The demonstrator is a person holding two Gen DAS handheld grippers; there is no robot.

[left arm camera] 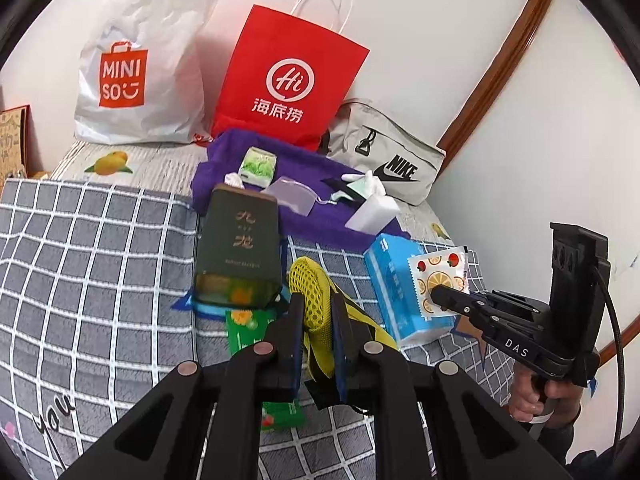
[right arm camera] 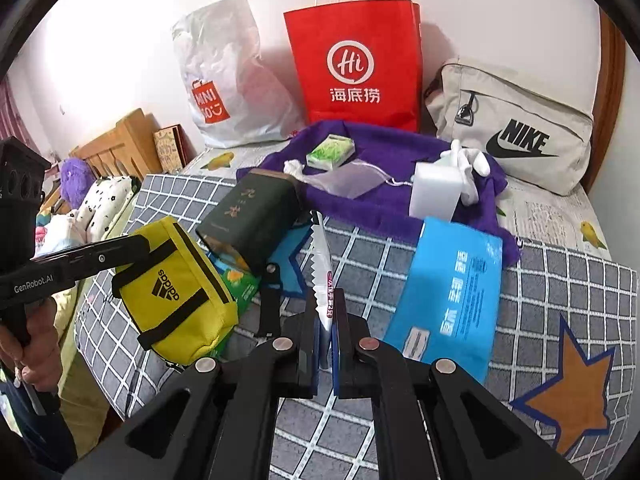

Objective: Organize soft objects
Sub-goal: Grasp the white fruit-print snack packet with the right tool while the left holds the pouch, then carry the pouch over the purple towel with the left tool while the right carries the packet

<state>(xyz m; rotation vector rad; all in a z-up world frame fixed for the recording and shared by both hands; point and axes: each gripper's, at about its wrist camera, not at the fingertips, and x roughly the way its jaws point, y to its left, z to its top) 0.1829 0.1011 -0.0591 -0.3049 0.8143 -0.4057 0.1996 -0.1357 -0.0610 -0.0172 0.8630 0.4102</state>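
My left gripper (left arm camera: 318,312) is shut on a yellow Adidas pouch (left arm camera: 316,300), held above the checked bedspread; the pouch also shows in the right wrist view (right arm camera: 176,288), with the left gripper (right arm camera: 132,250) at its top left corner. My right gripper (right arm camera: 326,320) is shut on a small fruit-print sachet (right arm camera: 322,264), seen edge-on; in the left wrist view the sachet (left arm camera: 440,280) hangs in the right gripper (left arm camera: 438,293) in front of a blue tissue pack (left arm camera: 404,292). The blue pack also shows in the right wrist view (right arm camera: 452,292).
A dark green box (left arm camera: 238,248) stands over a green packet (left arm camera: 244,328). A purple towel (left arm camera: 304,208) carries a small green pack (left arm camera: 258,166), a mesh pouch (left arm camera: 290,194), a white block (left arm camera: 372,212) and white gloves (right arm camera: 468,164). Behind stand a Miniso bag (left arm camera: 136,68), a red paper bag (left arm camera: 292,80) and a Nike bag (left arm camera: 392,160).
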